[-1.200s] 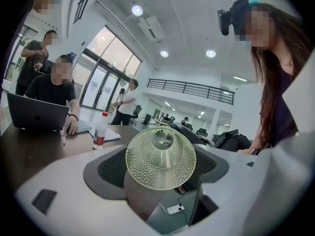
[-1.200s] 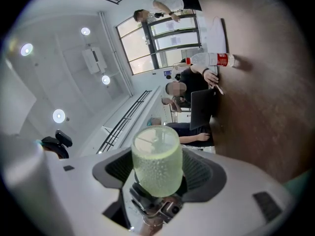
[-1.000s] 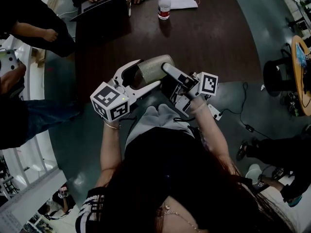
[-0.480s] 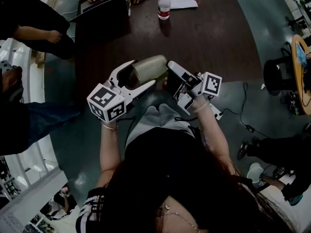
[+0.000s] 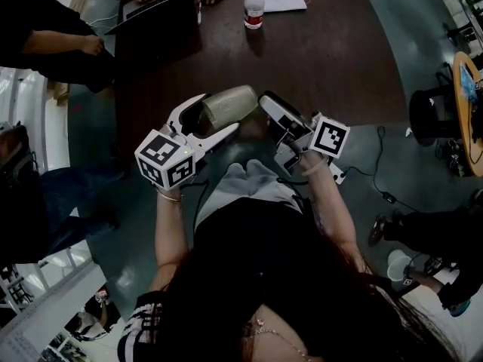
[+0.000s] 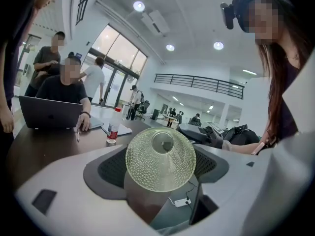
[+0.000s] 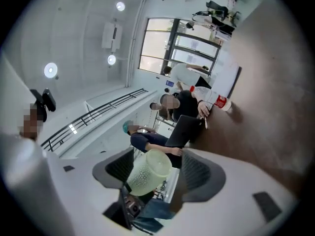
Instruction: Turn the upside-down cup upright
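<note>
Your left gripper (image 5: 219, 113) grips the pale-green dimpled glass cup (image 5: 230, 104) sideways. Your open right gripper (image 5: 268, 110) has rolled and shifted toward 3 o'clock, so the flip looks half done.

Open office; laptop (image 6: 49, 113), meeting table (image 5: 324, 51)

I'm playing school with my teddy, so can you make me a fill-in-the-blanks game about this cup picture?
The left gripper clamps a pale, bumpy ___. It is held in the air, lying on its ___. The bottle on the table has a ___ cap.
Missing words: cup, side, red.
</note>
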`<state>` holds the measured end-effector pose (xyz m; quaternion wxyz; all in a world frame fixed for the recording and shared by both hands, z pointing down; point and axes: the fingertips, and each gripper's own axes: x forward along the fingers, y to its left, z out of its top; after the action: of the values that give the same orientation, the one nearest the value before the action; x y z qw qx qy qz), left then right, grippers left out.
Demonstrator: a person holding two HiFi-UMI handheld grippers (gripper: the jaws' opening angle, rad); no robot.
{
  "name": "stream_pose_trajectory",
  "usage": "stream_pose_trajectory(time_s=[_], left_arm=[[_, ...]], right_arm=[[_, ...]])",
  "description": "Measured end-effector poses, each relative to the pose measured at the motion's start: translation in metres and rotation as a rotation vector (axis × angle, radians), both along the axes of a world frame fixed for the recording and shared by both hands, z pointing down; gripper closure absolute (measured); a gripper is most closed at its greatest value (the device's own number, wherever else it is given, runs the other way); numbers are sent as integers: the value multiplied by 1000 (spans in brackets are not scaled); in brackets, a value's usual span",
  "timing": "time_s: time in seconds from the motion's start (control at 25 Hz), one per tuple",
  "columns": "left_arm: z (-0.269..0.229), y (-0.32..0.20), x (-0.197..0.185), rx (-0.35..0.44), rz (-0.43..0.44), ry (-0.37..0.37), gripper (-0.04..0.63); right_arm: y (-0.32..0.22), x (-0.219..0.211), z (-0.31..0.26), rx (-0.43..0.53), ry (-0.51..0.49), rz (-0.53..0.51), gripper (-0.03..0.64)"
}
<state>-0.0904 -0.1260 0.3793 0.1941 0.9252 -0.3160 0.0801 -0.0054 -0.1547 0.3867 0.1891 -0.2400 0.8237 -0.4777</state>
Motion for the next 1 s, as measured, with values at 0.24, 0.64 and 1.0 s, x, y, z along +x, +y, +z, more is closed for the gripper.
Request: stream_pose_trajectory(time_s=[0.24,0.64,1.0], left_arm=[[12,-6,-6,-37,-29,-41,198],[36,-15,-10,-96,-58,-155,198],[66,-17,-8,-151,-47,-317,198]], right_arm=[[0,4,7,86,193,47,356],[3,-1,15,308,571,59,531],[4,0,26,365,690,57,592]])
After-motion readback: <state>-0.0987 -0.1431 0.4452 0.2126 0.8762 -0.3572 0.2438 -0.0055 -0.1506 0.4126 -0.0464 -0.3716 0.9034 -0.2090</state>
